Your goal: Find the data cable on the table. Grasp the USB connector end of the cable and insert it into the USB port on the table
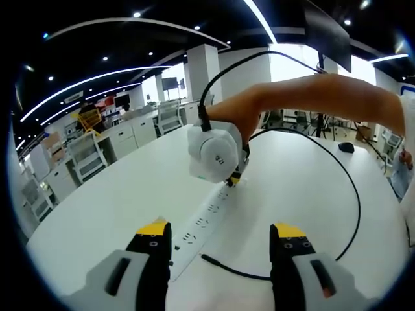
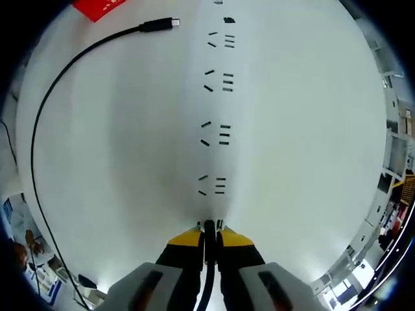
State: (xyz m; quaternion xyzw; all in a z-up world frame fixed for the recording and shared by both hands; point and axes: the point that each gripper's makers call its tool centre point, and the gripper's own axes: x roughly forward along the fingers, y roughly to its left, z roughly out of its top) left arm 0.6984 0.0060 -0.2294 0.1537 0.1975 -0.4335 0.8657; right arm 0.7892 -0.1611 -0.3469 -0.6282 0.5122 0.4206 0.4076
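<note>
A white power strip [image 1: 202, 223] lies along the white table [image 1: 117, 194], with socket holes [image 2: 220, 134] in a row. My right gripper [image 2: 209, 227] is shut on one end of the black data cable [image 2: 39, 129], its tips pressed against the strip's near end. In the left gripper view a hand holds this right gripper [image 1: 232, 180] tip-down on the strip's far end. The cable [image 1: 353, 194] loops round to a free small plug [image 1: 205, 258], which also lies by the strip's far end [image 2: 166, 24]. My left gripper [image 1: 222, 230] hovers open above the strip, holding nothing.
A person's bare arm [image 1: 311, 94] reaches in from the right. A dark small object [image 1: 346, 147] lies at the table's far side. Desks and chairs [image 1: 84, 152] stand beyond the table's left edge. A red item [image 2: 97, 6] sits near the cable's free plug.
</note>
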